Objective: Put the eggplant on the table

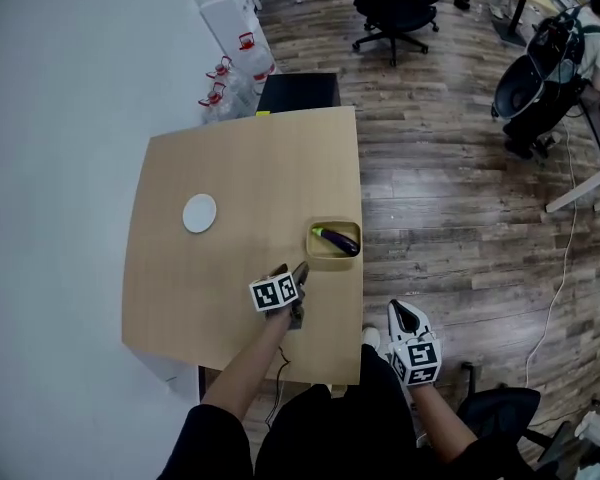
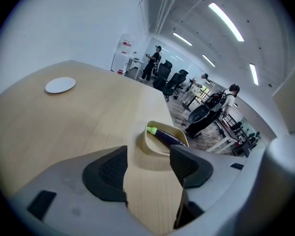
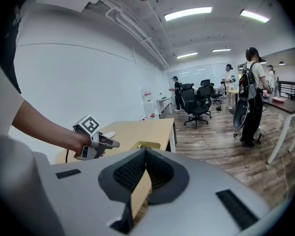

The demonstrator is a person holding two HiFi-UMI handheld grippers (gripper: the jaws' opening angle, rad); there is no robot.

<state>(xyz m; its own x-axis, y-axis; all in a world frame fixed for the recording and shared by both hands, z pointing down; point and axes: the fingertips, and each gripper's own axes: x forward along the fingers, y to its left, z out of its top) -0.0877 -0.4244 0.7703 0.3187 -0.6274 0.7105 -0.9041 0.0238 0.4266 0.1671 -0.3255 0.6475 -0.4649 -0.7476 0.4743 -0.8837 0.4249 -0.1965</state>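
Now the purple eggplant (image 1: 337, 239) lies in a tan bowl (image 1: 321, 255) at the right edge of the bench (image 1: 240, 158), the left gripper (image 1: 300, 271) near it with fingers (image 2: 110, 173) apart and empty, the right gripper (image 1: 404, 313) off the front-right corner, fingers (image 3: 130, 173) together.

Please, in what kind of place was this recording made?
Probably an open-plan office or lab workspace: black swivel chairs stand on a wood-plank floor, long strip lights run along the ceiling, and other desks stand nearby.
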